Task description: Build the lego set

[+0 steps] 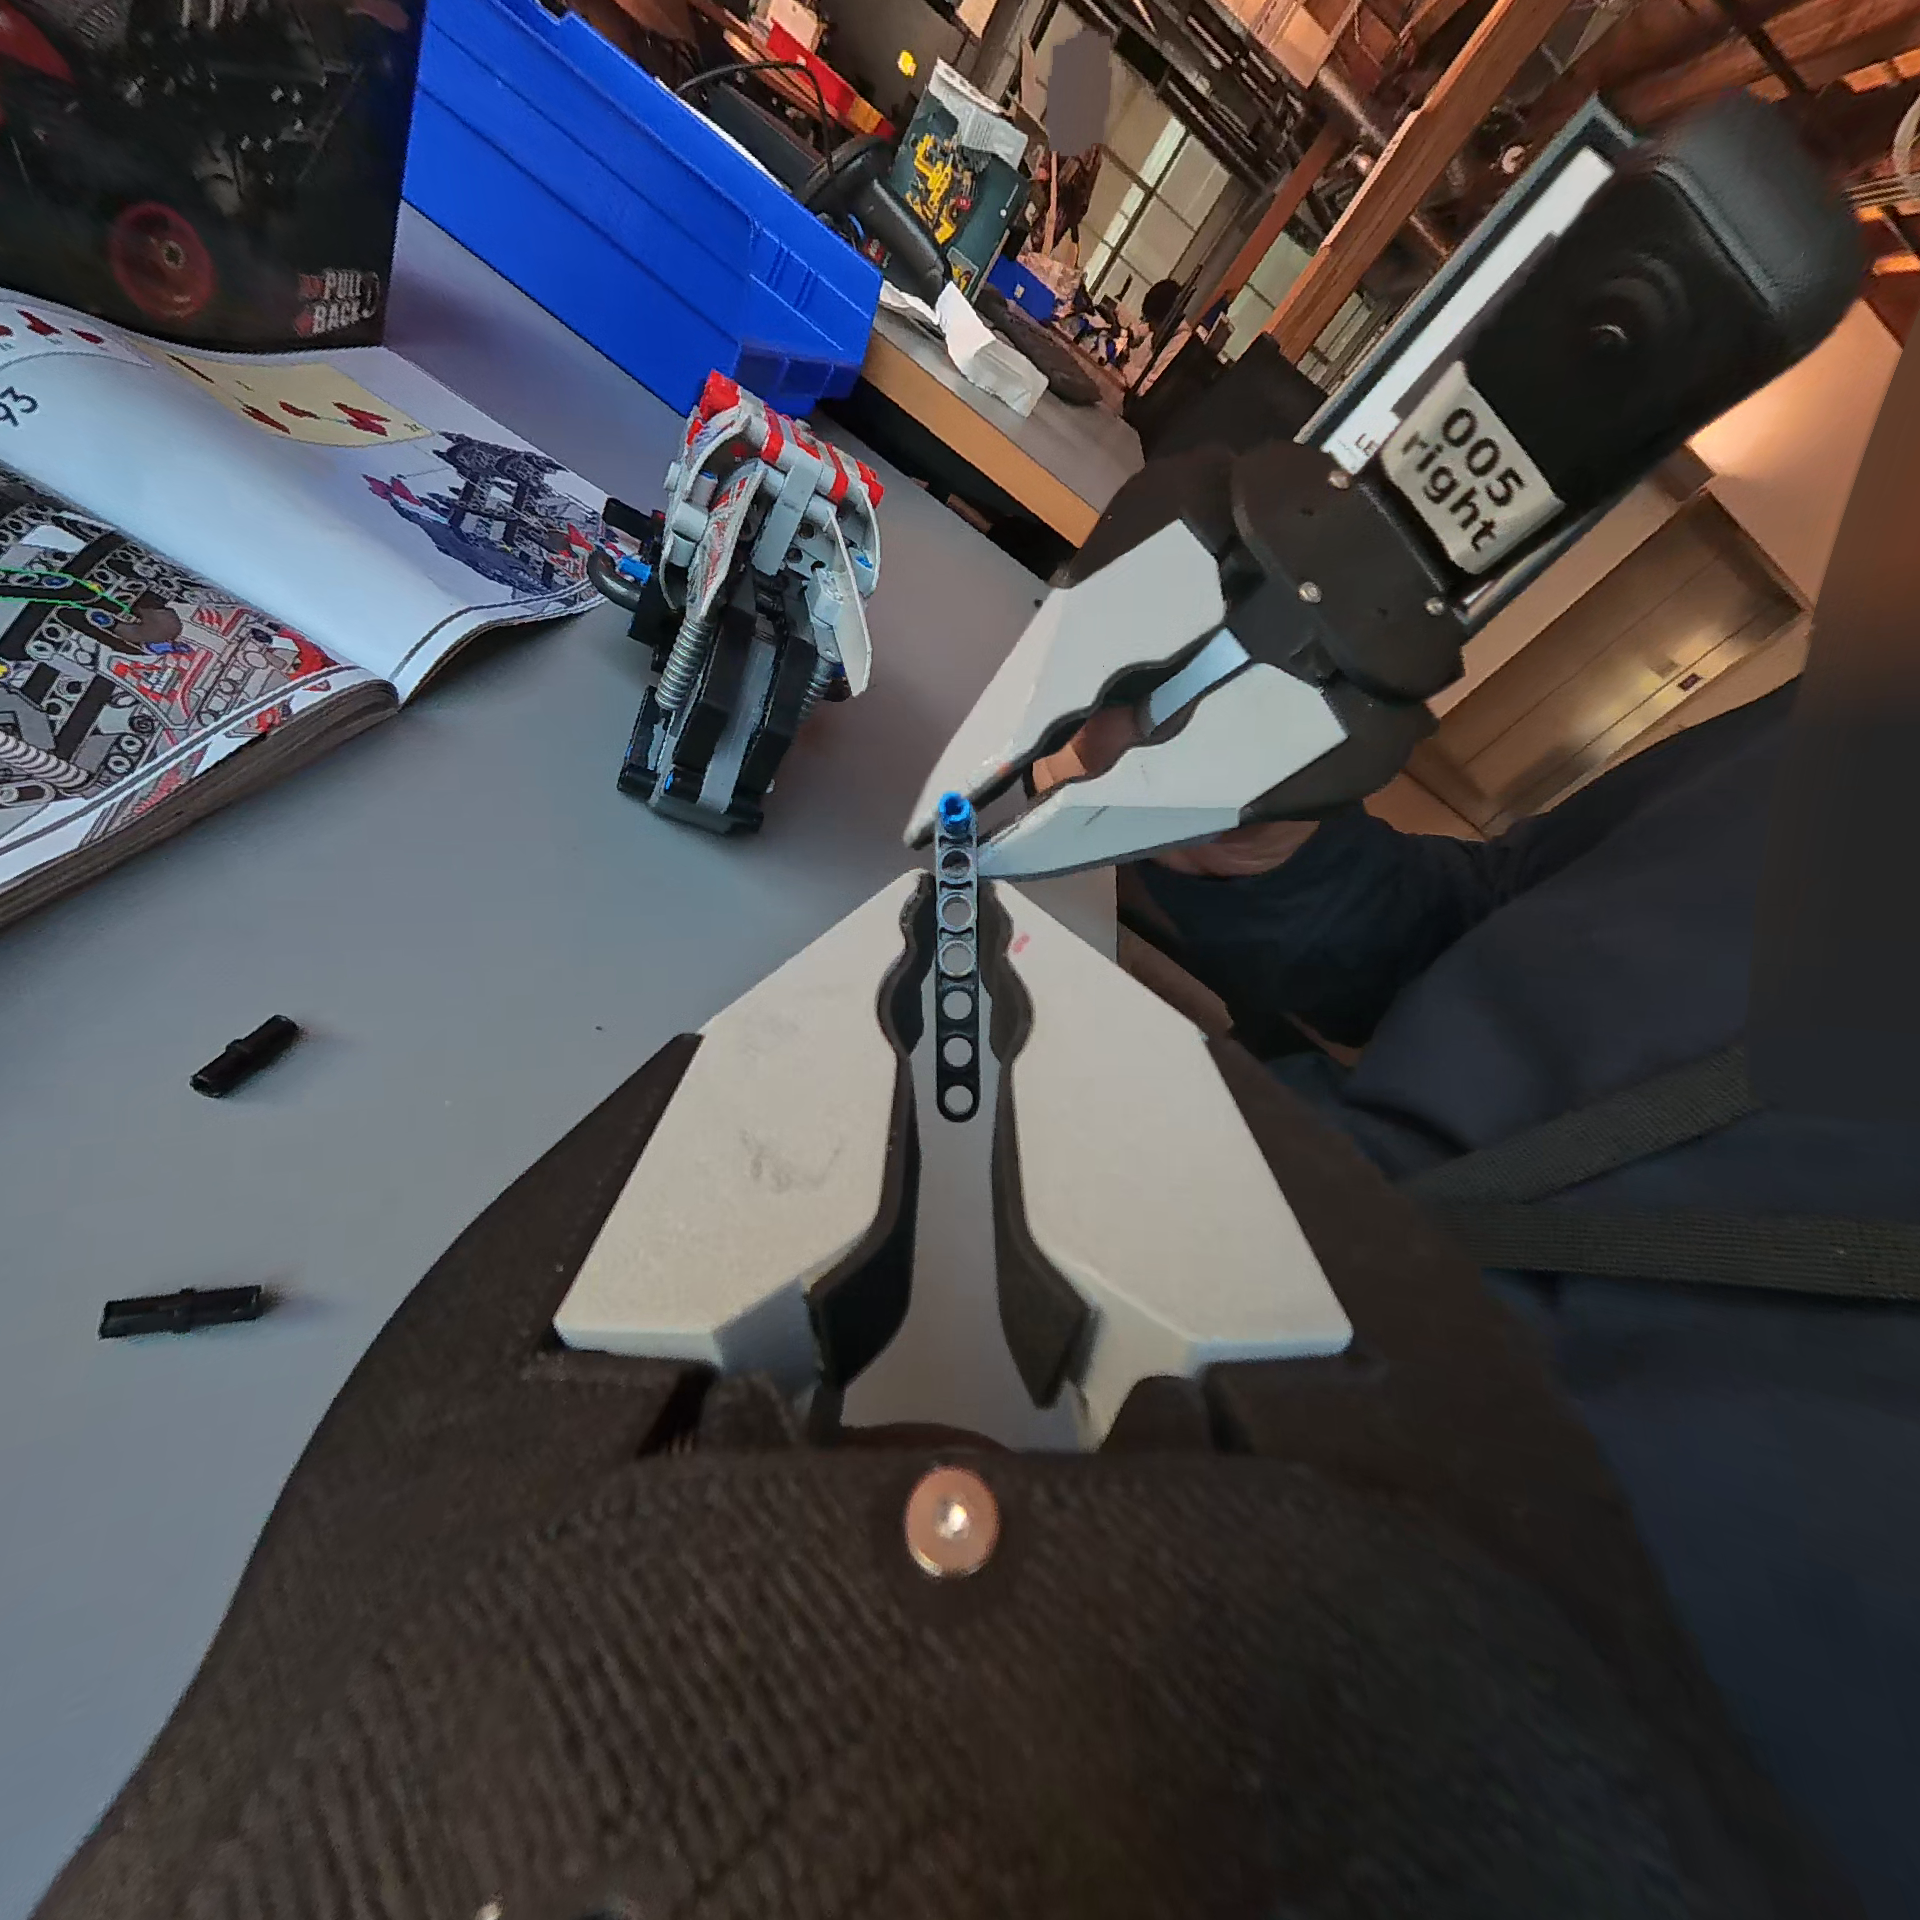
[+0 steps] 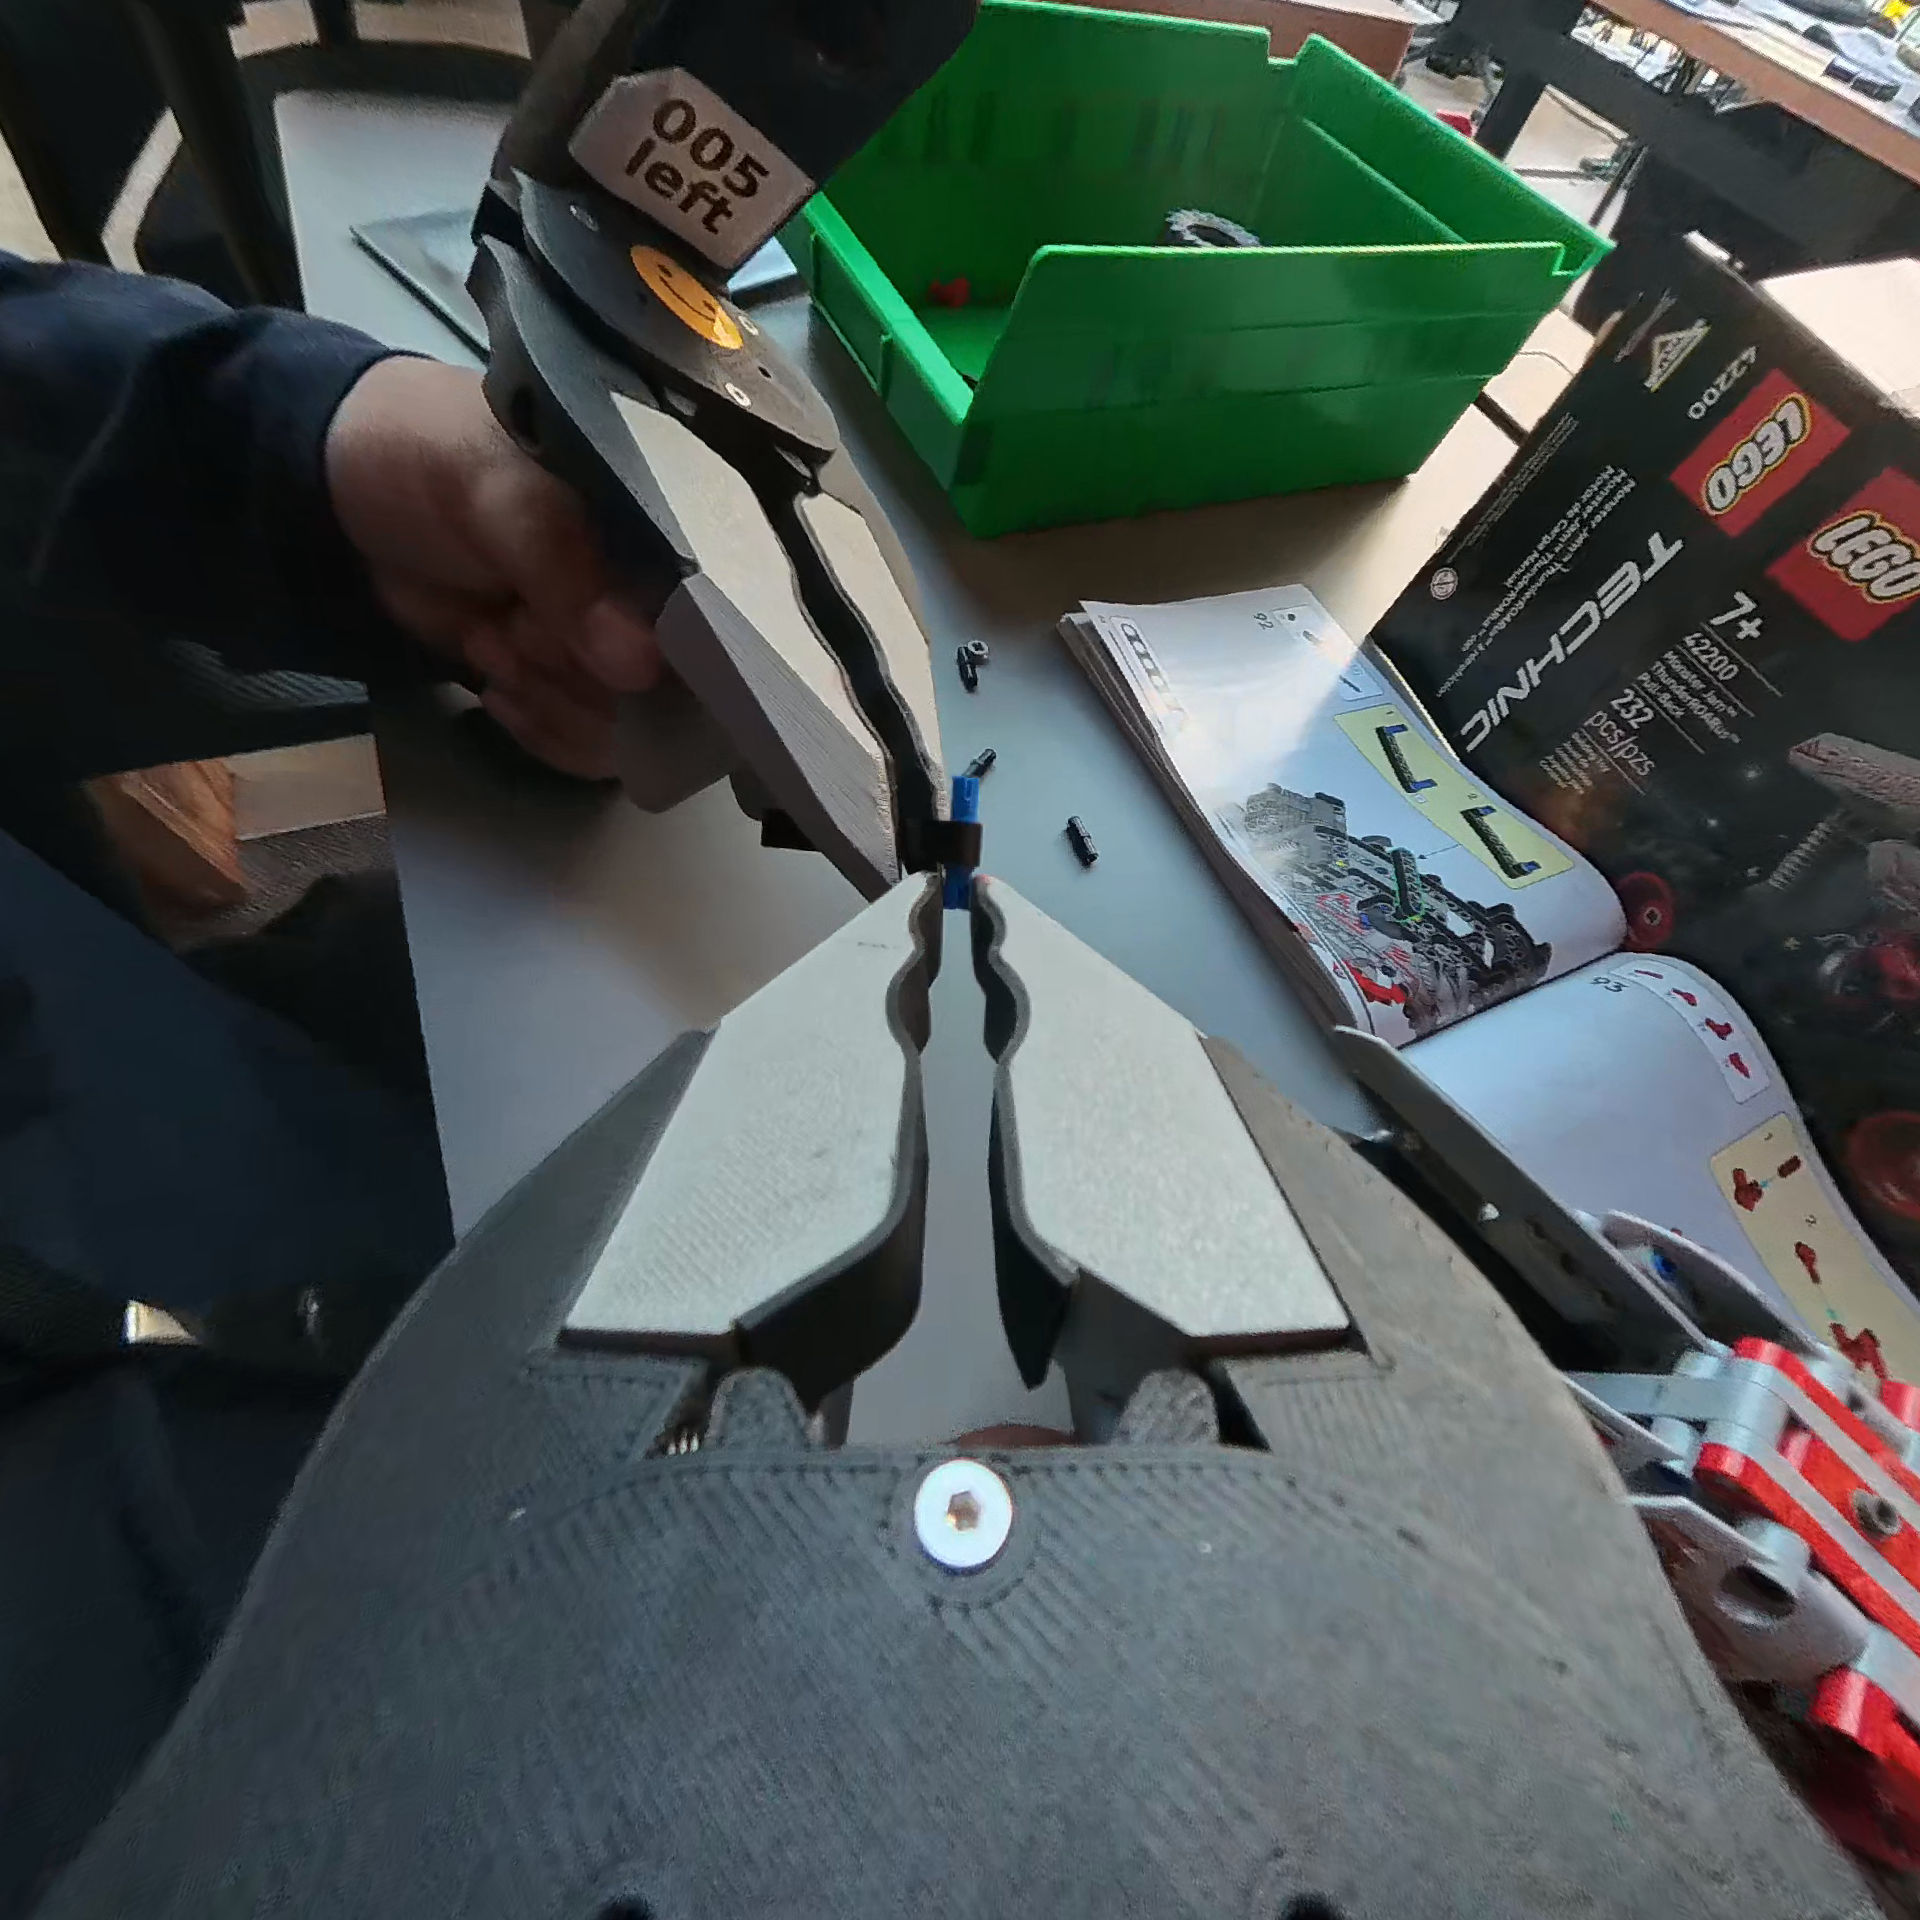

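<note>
My left gripper point(image 1: 956, 896) is shut on a black holed beam point(image 1: 957, 997) and holds it above the grey table point(image 1: 468, 935). A blue pin point(image 1: 953, 809) sits in the beam's far end hole. My right gripper point(image 2: 956, 891) is shut on that blue pin point(image 2: 962, 805), tip to tip with the left gripper point(image 2: 920, 836). In the left wrist view the right gripper point(image 1: 951, 844) comes in from the upper right. The beam point(image 2: 948, 840) shows end-on in the right wrist view. The partly built red, grey and black model point(image 1: 758, 582) stands beyond the grippers.
An open instruction booklet point(image 1: 260, 582) and the set's box point(image 1: 197, 156) lie left, with a blue bin point(image 1: 623, 197) behind. Two black pins point(image 1: 244, 1055) point(image 1: 182, 1311) lie loose on the table. A green bin point(image 2: 1174, 312) stands at the back. A person's hand point(image 2: 488, 582) holds the left gripper. The tips of both grippers are at nearly the same place.
</note>
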